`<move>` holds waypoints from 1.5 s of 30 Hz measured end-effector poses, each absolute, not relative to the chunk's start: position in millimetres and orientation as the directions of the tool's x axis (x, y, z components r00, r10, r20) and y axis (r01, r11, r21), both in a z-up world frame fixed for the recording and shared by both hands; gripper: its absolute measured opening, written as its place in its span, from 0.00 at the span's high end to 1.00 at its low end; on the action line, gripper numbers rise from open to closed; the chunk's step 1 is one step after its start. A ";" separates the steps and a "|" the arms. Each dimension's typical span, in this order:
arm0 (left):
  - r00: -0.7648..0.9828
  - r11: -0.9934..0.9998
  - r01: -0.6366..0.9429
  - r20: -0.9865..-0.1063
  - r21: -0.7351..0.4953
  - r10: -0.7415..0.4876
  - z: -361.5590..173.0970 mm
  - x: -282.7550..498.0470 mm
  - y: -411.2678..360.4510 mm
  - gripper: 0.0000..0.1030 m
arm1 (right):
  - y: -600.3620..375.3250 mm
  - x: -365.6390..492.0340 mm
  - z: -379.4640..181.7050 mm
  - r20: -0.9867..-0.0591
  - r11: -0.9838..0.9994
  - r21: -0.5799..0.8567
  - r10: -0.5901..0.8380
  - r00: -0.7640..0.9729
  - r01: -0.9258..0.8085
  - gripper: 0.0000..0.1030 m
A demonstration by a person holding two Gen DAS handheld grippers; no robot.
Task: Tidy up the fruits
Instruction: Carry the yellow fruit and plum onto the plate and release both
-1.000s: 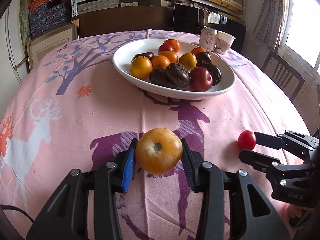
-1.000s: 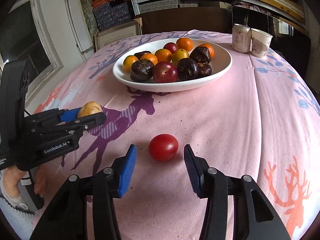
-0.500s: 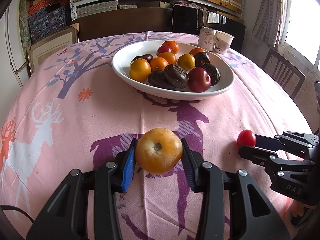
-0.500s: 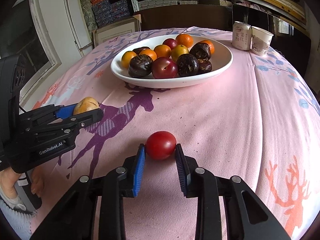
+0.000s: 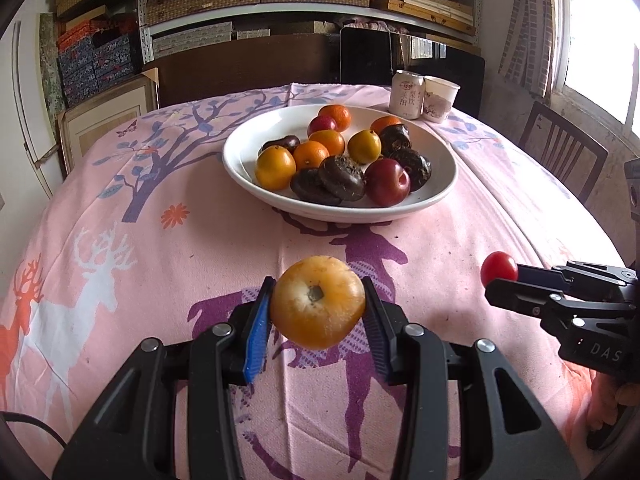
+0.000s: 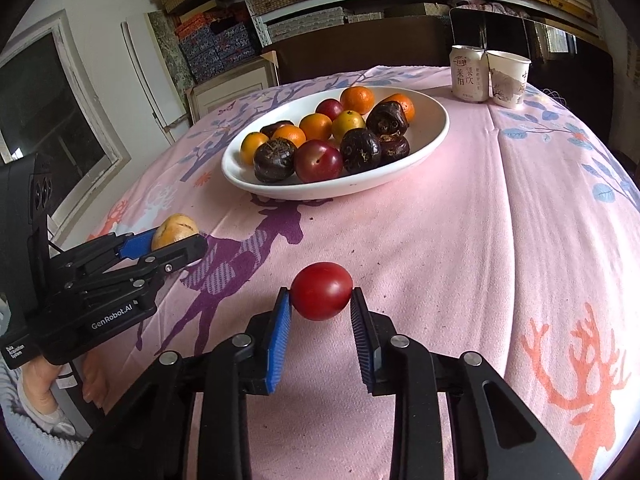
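Observation:
My left gripper (image 5: 318, 312) is shut on a yellow-orange round fruit (image 5: 318, 300) and holds it above the pink tablecloth. My right gripper (image 6: 320, 304) is shut on a small red tomato-like fruit (image 6: 322, 295), lifted off the cloth. Each gripper also shows in the other's view: the right one with its red fruit (image 5: 499, 266), the left one with its yellow fruit (image 6: 174, 231). A white oval bowl (image 5: 440, 190) farther back holds several oranges, plums and dark brown fruits; it also shows in the right wrist view (image 6: 432, 128).
A drink can (image 5: 407, 89) and a paper cup (image 5: 439, 98) stand behind the bowl. A wooden chair (image 5: 560, 152) is at the table's right edge. Shelves with boxes fill the back wall.
My right gripper closed on the red fruit and lifted it. My left gripper kept its grip on the yellow fruit and rose slightly.

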State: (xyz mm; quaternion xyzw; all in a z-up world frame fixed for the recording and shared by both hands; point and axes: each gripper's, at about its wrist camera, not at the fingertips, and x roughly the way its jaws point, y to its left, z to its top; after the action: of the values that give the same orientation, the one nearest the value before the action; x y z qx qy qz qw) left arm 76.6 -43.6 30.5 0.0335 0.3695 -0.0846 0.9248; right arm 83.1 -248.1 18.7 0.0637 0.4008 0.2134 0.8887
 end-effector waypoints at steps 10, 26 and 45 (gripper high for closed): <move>0.754 0.979 0.195 -0.630 -0.059 -0.188 84.4 117.9 -36.0 0.60 | -277.3 121.2 73.4 -0.587 0.912 0.306 0.407 0.700 -0.274 0.71; 0.720 0.990 0.126 -0.681 -0.062 -0.135 46.0 221.8 -45.5 0.58 | -226.6 236.9 39.4 -0.613 0.915 0.322 0.397 0.683 -0.243 0.69; 0.808 0.998 0.070 -0.586 0.002 -0.055 68.2 188.8 -41.2 0.08 | -230.9 210.2 49.9 -0.555 0.950 0.226 0.306 0.773 -0.214 0.39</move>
State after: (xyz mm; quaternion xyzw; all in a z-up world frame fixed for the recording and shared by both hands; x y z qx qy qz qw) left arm 188.8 -41.2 68.2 0.0119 0.3078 -0.0330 0.9508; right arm 210.2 -230.9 49.9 0.0752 0.3068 0.1385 0.9386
